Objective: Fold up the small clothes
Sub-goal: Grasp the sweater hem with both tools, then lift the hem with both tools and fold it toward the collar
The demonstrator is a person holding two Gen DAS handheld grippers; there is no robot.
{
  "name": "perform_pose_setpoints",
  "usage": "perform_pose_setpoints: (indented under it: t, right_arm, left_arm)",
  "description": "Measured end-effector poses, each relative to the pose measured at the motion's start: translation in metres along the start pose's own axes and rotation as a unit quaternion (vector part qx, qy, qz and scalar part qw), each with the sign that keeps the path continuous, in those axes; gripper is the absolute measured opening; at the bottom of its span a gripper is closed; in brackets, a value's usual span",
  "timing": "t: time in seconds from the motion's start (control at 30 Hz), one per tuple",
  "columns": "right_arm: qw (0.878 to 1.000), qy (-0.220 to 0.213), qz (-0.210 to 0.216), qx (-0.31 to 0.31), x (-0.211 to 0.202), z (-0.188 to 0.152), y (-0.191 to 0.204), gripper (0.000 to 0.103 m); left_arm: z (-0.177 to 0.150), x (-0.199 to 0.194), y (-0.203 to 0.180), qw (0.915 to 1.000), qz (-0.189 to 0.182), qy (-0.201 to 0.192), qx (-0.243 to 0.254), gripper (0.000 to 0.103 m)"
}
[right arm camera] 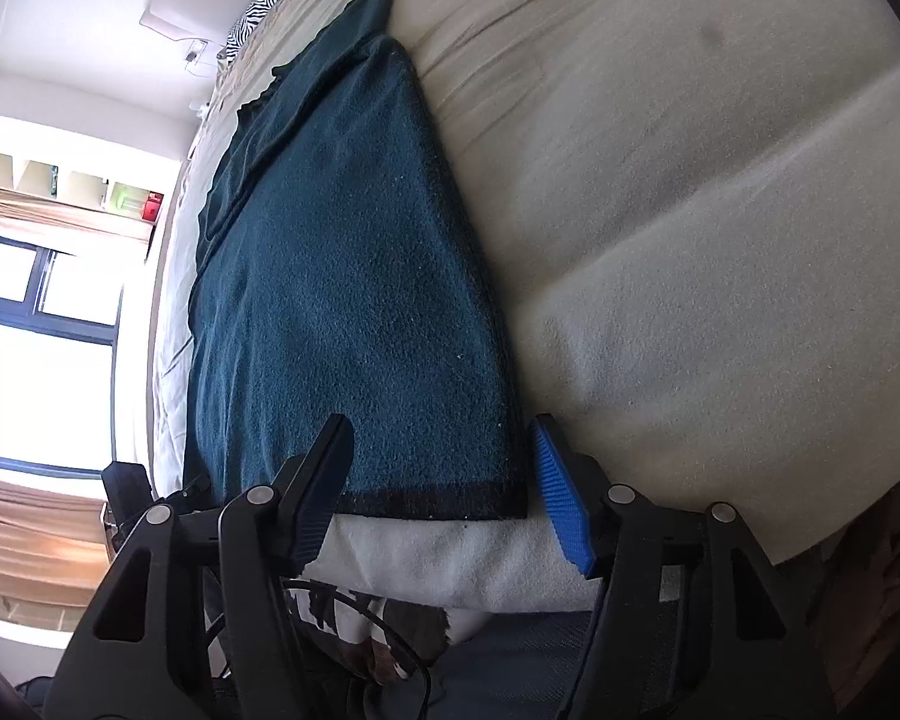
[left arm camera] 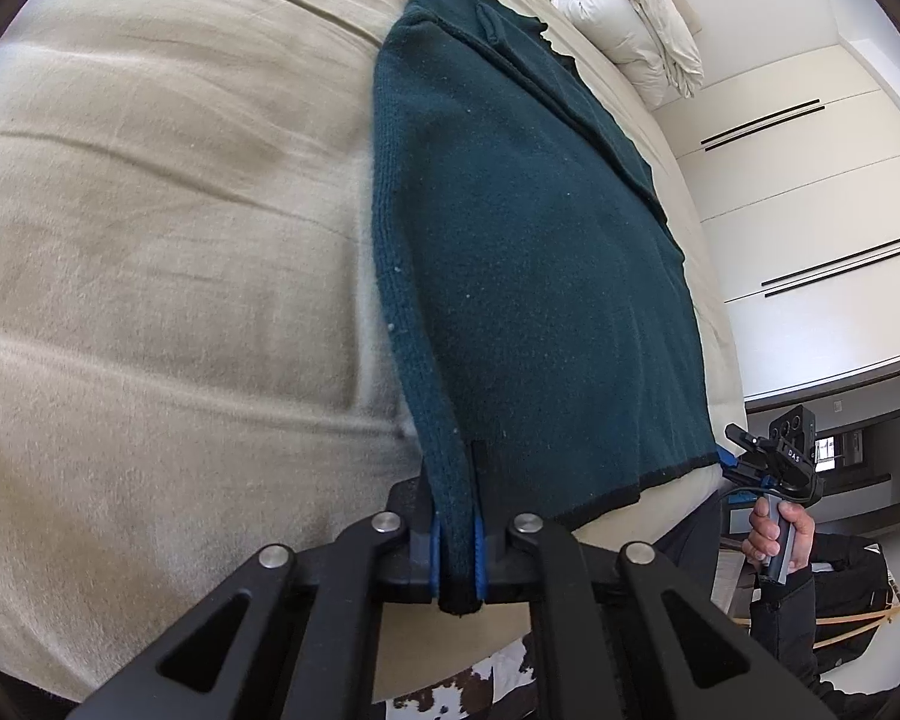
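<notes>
Left wrist view has the left gripper clamped on the hem corner of the dark teal sweater, the knit pinched between its blue pads; the rest of the garment stretches away from the fingers across the beige bed. The right gripper stands open, its fingers straddling the opposite hem corner without pressing on it. If only the left side lifts, the hem would likely skew and the fold go crooked. Only the left view shows the person's hand on the right gripper's handle and a white duvet; only the right view shows the window.
</notes>
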State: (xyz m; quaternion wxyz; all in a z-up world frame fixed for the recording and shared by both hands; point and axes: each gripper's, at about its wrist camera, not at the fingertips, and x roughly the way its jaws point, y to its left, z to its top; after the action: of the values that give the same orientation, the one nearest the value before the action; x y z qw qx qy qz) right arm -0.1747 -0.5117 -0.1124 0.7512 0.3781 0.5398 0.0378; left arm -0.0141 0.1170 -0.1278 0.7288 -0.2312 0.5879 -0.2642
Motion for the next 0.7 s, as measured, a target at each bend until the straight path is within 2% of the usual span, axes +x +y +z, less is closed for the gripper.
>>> perform_pose_setpoints:
  t: [0.03,0.1,0.17,0.2,0.23,0.4,0.53,0.7]
  right_arm:
    - [1.0,0.005,0.001,0.001,0.003,0.0,-0.001,0.05]
    - [1.0,0.01,0.005,0.008,0.006,0.002,-0.004,0.03]
    - [1.0,0.011,0.013,0.015,0.007,0.001,-0.008,0.022]
    - [1.0,0.011,0.011,0.015,0.007,0.0,-0.009,0.011]
    - [1.0,0.009,0.01,0.015,0.006,-0.001,-0.009,0.008]
    - [1.0,-0.01,0.024,0.004,-0.003,-0.005,-0.003,0.007]
    - [0.998,-0.029,0.06,-0.006,-0.015,0.002,0.013,0.006]
    - [0.991,-0.064,0.114,-0.009,-0.031,0.02,0.036,0.006]
  left_arm:
    - [0.0,-0.001,0.001,1.0,-0.003,-0.001,-0.003,0.008]
    - [-0.001,-0.002,0.001,1.0,-0.004,-0.003,-0.001,0.008]
    - [-0.001,-0.004,0.001,1.0,-0.004,-0.005,0.003,0.008]
    - [-0.001,-0.007,0.002,1.0,-0.006,-0.007,0.003,0.007]
    - [-0.001,-0.009,0.003,0.9999,-0.009,-0.009,0.004,0.007]
    - [0.004,-0.024,-0.001,0.9987,-0.044,-0.025,-0.004,0.007]
    - [0.014,-0.044,-0.005,0.9952,-0.082,-0.053,-0.012,0.007]
    - [0.032,-0.067,-0.011,0.9837,-0.151,-0.094,-0.029,0.007]
